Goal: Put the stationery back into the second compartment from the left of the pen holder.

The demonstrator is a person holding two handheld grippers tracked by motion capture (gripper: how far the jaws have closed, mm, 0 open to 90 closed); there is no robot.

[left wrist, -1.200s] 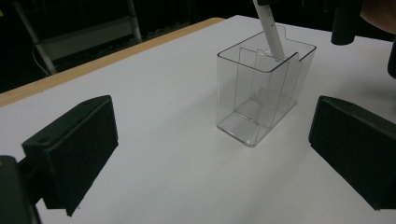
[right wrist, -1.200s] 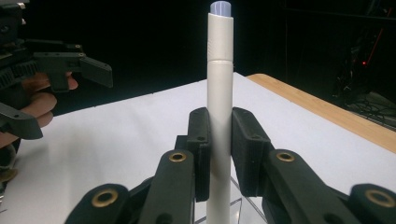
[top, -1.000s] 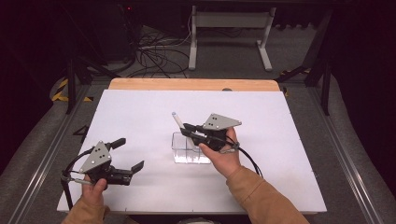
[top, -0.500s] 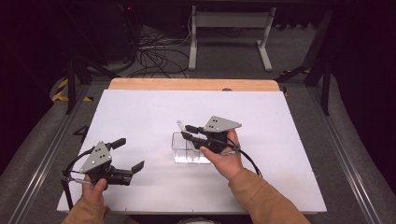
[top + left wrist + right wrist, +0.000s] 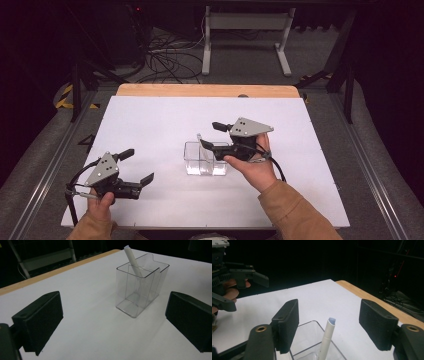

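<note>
Opening just now, the right gripper [image 5: 329,327] is seen empty; the pen [image 5: 326,338] is released, leaning in the holder [image 5: 206,159]; placement is judged done. Left gripper [image 5: 139,167] is held wide, empty.

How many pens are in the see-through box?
1. A single white pen stands tilted inside the clear box in the middle of the white table, its tip poking above the rim. Nothing else shows through the clear walls.

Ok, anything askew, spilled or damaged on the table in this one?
Nothing stands out. The clear holder stands upright on the white table, and the white pen leans inside it, as a pen would. The right gripper has just been opening above it, nothing between its jaws. The left gripper hangs open, apart.
</note>
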